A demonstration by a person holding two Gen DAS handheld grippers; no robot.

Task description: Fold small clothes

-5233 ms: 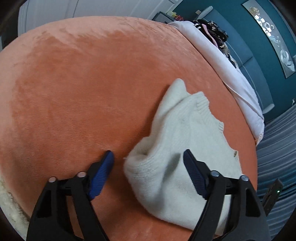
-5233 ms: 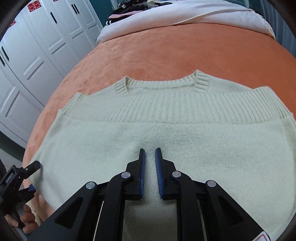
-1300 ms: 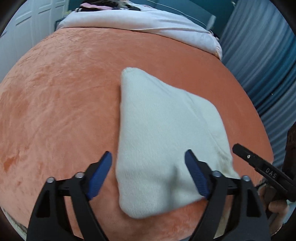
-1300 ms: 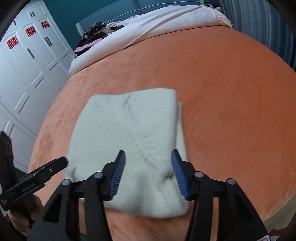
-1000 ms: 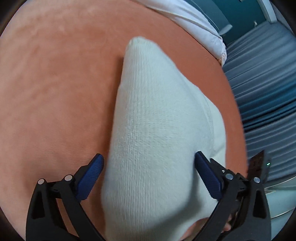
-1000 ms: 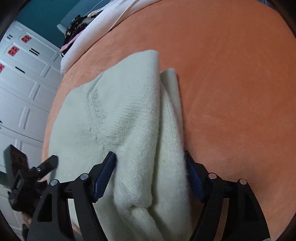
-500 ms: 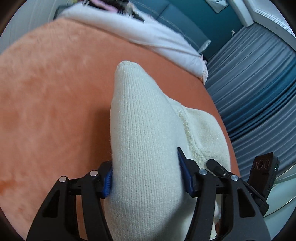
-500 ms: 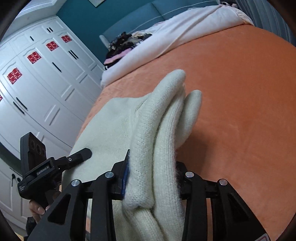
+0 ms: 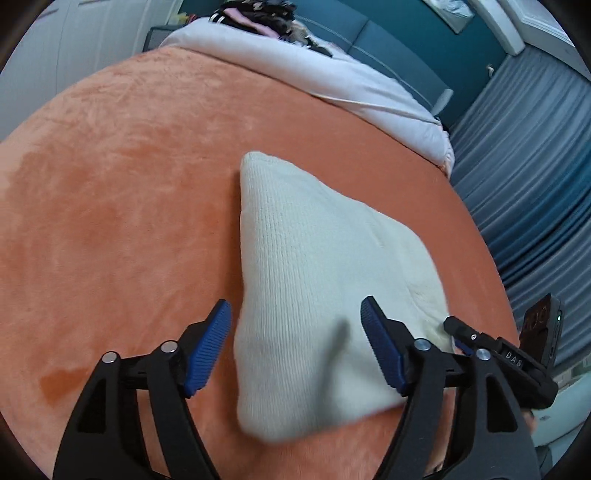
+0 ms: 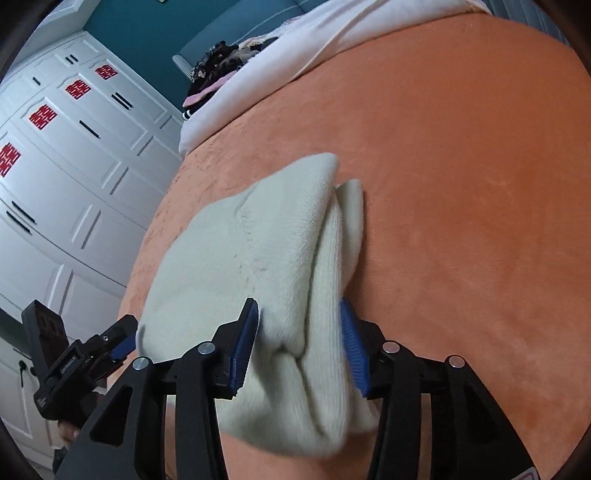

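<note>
A cream knit sweater (image 9: 314,258), folded into a thick bundle, lies on the orange blanket (image 9: 110,184). My left gripper (image 9: 295,332) hovers over its near end. Its jaws are opening: the left pad stands clear of the knit and nothing is pinched. In the right wrist view the sweater (image 10: 240,258) has its stacked fold edge wedged between the pads of my right gripper (image 10: 299,332). Those jaws are opening too, but the fabric still bulges out below them. Each gripper also shows at the edge of the other's view.
A white duvet (image 9: 332,81) with a heap of dark clothes (image 9: 258,11) covers the far end of the bed. White wardrobe doors (image 10: 74,166) stand on one side, grey-blue curtains (image 9: 524,166) on the other. Orange blanket (image 10: 461,184) stretches beyond the sweater.
Half a second ago both grippers squeezed the raised sweater. Since then the left jaws have spread and let it go, and the bundle has sunk onto the blanket. Both hands have drawn back.
</note>
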